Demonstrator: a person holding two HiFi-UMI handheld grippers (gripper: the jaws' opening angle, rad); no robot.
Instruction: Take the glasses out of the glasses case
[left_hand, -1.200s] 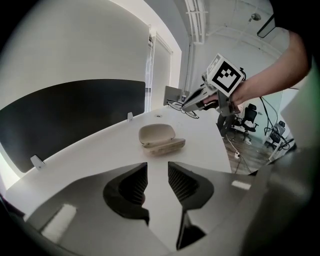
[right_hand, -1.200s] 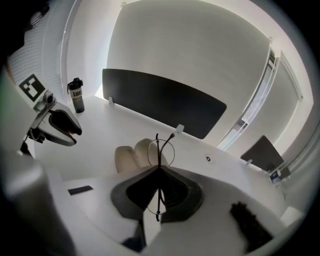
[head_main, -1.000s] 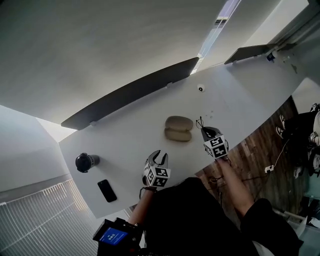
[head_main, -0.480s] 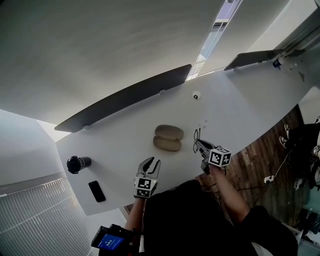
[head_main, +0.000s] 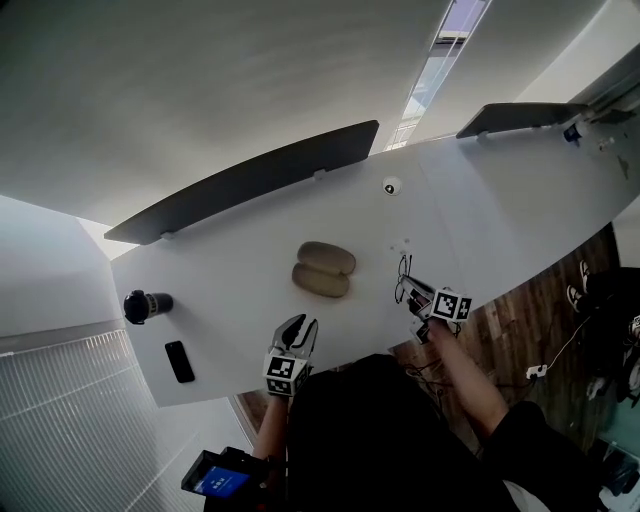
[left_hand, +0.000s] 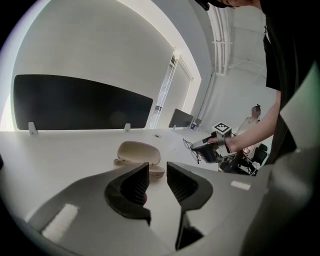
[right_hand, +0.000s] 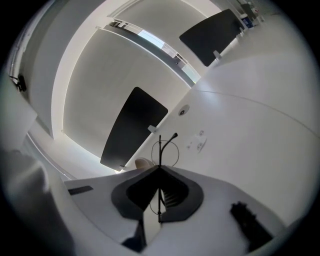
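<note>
The right gripper (right_hand: 160, 169) has its jaws closed on the thin wire-framed glasses (right_hand: 160, 147). They are pinched edge-on, so only one round rim and a temple tip show above the pads, and the rest is hidden between the jaws. In the head view the glasses (head_main: 404, 270) are only a faint dark tangle at the gripper's tip, above the near edge of the white table (head_main: 500, 210) and well right of the open tan glasses case (head_main: 322, 270). The left gripper (left_hand: 157, 175), jaws apart with nothing between them, points toward the case, whose lower shell its jaw partly covers. The inside of the case cannot be seen. A phone (head_main: 180, 361) and a dark cylinder (head_main: 146, 305), too small to identify, lie far left.
</note>
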